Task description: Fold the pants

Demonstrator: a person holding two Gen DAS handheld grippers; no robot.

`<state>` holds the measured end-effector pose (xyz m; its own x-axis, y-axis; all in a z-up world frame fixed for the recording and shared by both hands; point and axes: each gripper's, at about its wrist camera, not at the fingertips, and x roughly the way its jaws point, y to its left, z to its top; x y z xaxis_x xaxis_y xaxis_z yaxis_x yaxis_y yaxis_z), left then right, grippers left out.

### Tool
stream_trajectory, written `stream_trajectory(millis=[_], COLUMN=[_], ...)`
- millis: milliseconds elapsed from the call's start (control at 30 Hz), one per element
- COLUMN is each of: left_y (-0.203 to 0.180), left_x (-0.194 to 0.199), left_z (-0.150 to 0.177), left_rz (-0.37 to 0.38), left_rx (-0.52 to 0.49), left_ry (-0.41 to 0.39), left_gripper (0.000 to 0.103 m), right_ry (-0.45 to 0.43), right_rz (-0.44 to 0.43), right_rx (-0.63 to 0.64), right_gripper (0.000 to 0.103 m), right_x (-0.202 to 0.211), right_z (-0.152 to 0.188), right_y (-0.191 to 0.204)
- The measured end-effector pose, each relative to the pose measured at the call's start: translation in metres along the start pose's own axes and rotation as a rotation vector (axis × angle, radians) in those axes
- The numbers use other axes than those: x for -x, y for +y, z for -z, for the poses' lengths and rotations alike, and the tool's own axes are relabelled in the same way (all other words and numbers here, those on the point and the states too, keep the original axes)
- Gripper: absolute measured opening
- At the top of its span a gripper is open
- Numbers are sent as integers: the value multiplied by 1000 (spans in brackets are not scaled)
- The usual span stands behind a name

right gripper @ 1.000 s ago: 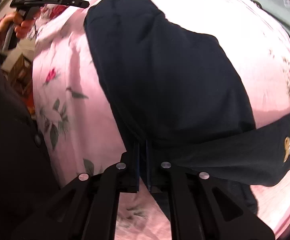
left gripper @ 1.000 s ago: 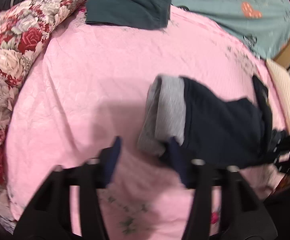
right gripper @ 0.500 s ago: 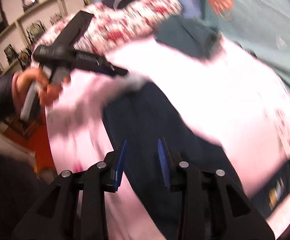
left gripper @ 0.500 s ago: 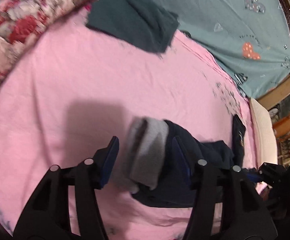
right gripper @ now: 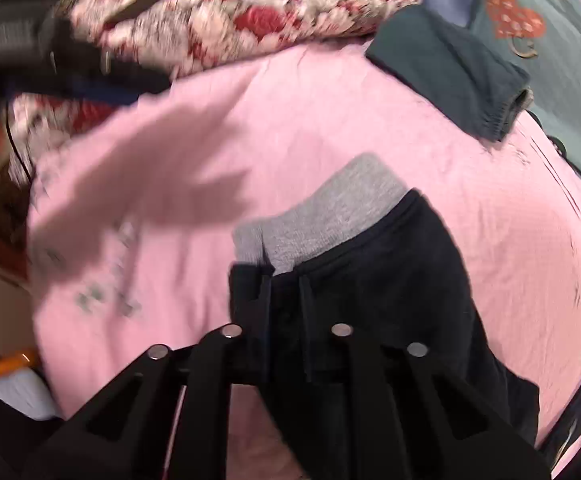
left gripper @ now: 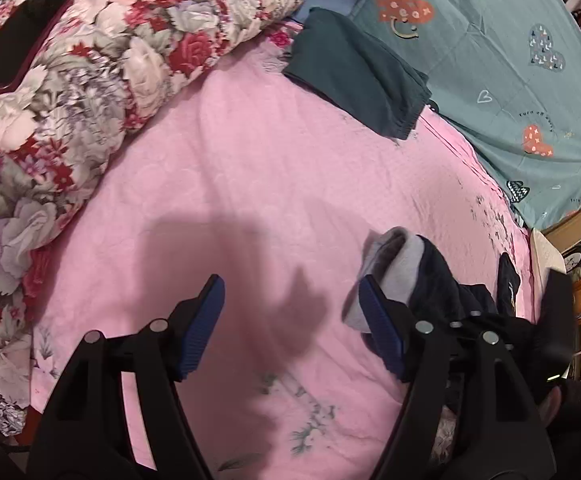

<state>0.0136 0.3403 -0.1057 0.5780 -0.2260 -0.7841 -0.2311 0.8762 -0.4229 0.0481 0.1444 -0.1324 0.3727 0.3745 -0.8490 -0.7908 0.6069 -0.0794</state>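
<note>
Since a second ago, the right gripper (right gripper: 284, 292) had let go and re-clamped its jaws on the navy pants (right gripper: 390, 300) just below the grey waistband (right gripper: 330, 216). Left gripper (left gripper: 290, 320) hung with jaws apart, beside them. Pants lay bunched on the pink bedspread (left gripper: 270, 168); a fold seemed underway, needing smoothing next. Folded teal pants (left gripper: 358, 76) sat beyond.

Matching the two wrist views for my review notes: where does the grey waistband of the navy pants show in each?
Left wrist: grey waistband lies right of centre, just beyond the left tool's right finger.
Right wrist: grey waistband lies at centre, just above the right tool.
Shared landmark: folded dark green garment, upper right in both.
</note>
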Motion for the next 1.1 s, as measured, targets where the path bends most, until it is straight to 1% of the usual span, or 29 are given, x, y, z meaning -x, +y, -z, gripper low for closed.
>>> stream_trajectory(millis=[67,133,167,200,233,267,300,333,400,433,467,500,533,600,667,700,767,800,833,867,900,933,967,1000,1067,1100], left_y=[6,11,12,11,8,4,-2,-12,-32,-40,-50,-65,-76,-104,-143,-164,-192,-204,-215,-222,-225,-229,-236,-239,-241,-240], left_x=[1,0,0,-1,-2,-3,-5,-7,-11,-13,-16,-20,-23,-29,-37,-45,-65,-78,-97,-117,-132,-142,-143,-143,-144,-145], left_z=[-1,-3,-5,-7,-8,-9,-10,-12,-12,-11,-11,-10,-8,-1,14,25,43,52,63,72,79,87,91,92,92,92], left_rz=[-4,-1,3,8,15,23,31,35,23,19,16,21,33,81,154,184,183,150,55,-63,-153,-222,-256,-266,-286,-291], left_rx=[10,20,24,25,21,12,-3,-36,-116,-150,-183,-223,-253,-323,-426,-475,-534,-558,-585,-604,-622,-653,-673,-670,-631,-616], left_ry=[-5,-11,-14,-20,-23,-24,-23,-21,-25,-29,-30,-30,-30,-26,-15,1,54,85,134,190,233,248,224,220,241,252], left_gripper=[71,71,71,71,71,71,71,71,73,74,76,76,77,79,86,87,93,93,93,93,93,93,95,96,98,98], right_ry=[-56,-72,-60,-29,16,56,82,64,53,30,-12,-51,-67,-71,-86,-92,-106,-117,-140,-151,-154,-161,-165,-166,-139,-136], right_rz=[-33,-68,-73,-72,-76,-85,-92,-86,-103,-103,-80,-29,27,122,264,310,432,473,523,554,580,591,580,562,588,580], right_rx=[-49,-79,-73,-66,-66,-69,-69,-64,-73,-91,-118,-158,-208,-323,-509,-576,-736,-796,-887,-945,-983,-1026,-1056,-1090,-1131,-1147], right_gripper=[11,11,11,11,12,18,17,19,32,44,56,57,57,57,57,57,57,57,57,57,57,57,57,57,57,57], right_x=[22,30,26,15,0,-11,-20,-17,3,16,34,52,66,88,118,128,151,158,169,175,179,180,180,175,164,158], right_z=[-2,-5,-3,1,5,9,13,15,12,13,17,24,34,54,88,101,136,149,166,177,187,196,205,212,218,220], right_y=[-2,4,7,10,12,13,14,15,11,5,-4,-18,-34,-70,-124,-143,-193,-212,-239,-258,-272,-291,-304,-322,-347,-358])
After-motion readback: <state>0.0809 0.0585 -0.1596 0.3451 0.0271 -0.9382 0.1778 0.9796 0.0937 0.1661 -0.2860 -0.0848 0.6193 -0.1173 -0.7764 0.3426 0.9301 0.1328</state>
